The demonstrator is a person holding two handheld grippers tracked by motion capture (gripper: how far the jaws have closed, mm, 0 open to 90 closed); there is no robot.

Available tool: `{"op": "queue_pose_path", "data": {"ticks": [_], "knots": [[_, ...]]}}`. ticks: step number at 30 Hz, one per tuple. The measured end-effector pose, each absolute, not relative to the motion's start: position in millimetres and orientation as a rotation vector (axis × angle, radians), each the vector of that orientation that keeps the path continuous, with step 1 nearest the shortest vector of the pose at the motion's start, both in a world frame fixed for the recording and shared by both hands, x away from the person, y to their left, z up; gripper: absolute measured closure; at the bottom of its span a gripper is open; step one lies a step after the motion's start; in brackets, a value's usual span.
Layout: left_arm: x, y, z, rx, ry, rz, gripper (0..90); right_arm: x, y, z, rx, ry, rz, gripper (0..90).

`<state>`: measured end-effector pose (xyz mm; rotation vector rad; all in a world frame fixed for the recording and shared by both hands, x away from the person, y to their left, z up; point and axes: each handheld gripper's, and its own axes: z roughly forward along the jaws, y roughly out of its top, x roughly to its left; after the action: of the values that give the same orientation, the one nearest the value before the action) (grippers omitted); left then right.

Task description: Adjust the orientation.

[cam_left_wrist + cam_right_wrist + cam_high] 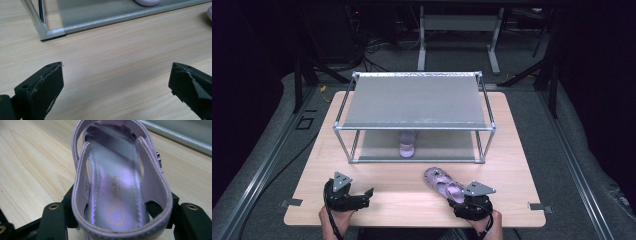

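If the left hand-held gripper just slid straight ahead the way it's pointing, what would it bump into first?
Probably the rack's front bottom rail; until then, the left hand-held gripper has bare table ahead, though depth is unclear.

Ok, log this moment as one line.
right gripper: shut on purple strapped sandal, heel end | left gripper: open, idle | second purple sandal: on rack's lower shelf

Bare tabletop (402,192) open between the hands, metal rack (414,100) blocking the far half, shoe (407,144) under it

Table evenly lit, surroundings dark; soft, slightly blurred pictures, faint shadows.
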<state>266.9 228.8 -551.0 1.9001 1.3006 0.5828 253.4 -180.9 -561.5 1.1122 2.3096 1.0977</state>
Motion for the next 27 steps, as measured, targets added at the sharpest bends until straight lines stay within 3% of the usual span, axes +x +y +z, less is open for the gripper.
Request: {"op": "queue_pose_path", "data": {"ticks": [27], "knots": [[265.4,227.8,-545.4,1.899,1.289,0.612,0.0,264.8,-188.7,-534.7,1.144,2.180,1.130,37.4]]}}
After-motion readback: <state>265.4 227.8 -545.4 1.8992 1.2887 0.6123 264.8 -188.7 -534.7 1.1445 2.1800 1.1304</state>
